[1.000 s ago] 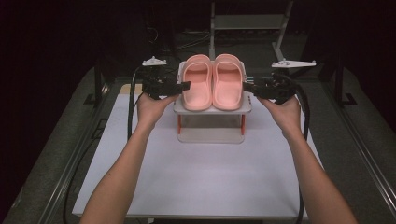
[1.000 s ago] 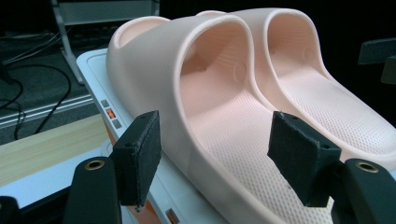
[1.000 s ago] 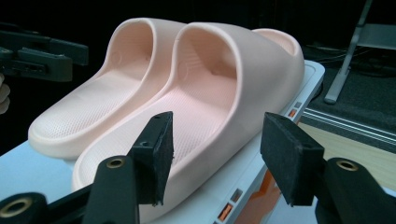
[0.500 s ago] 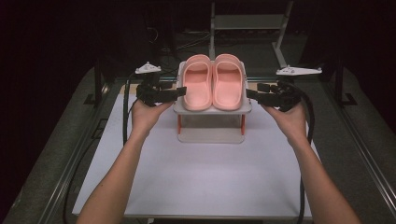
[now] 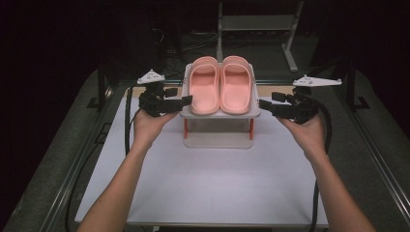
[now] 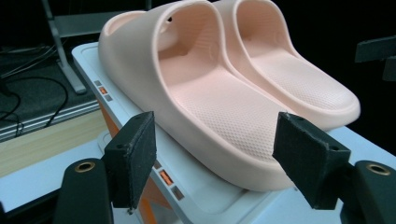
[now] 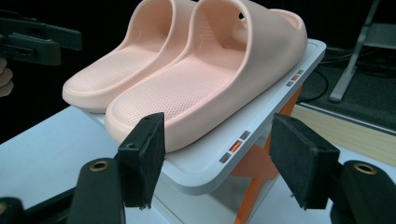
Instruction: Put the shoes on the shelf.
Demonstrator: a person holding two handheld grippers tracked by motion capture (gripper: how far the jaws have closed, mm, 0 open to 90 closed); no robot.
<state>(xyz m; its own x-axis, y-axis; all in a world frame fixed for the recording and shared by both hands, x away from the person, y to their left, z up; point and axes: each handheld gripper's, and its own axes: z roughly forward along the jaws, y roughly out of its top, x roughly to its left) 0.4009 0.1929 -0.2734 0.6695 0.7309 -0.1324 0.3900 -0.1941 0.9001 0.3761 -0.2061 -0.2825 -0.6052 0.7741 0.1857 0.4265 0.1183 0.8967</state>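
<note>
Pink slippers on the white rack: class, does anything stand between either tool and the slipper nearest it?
Nothing visible does. The left tool faces the left slipper across open space, jaws open, and the right tool likewise faces the right slipper. Both slippers sit on the white rack.

White table point(image 5: 208, 193), small white rack point(image 5: 220, 140) standing on it, two pink slippers point(image 5: 220, 87) side by side on the rack's top

two pink slippers point(image 5: 220, 87), side by side, touching, soles down, toes seemingly pointing away, atop white rack point(image 5: 218, 114)
</note>
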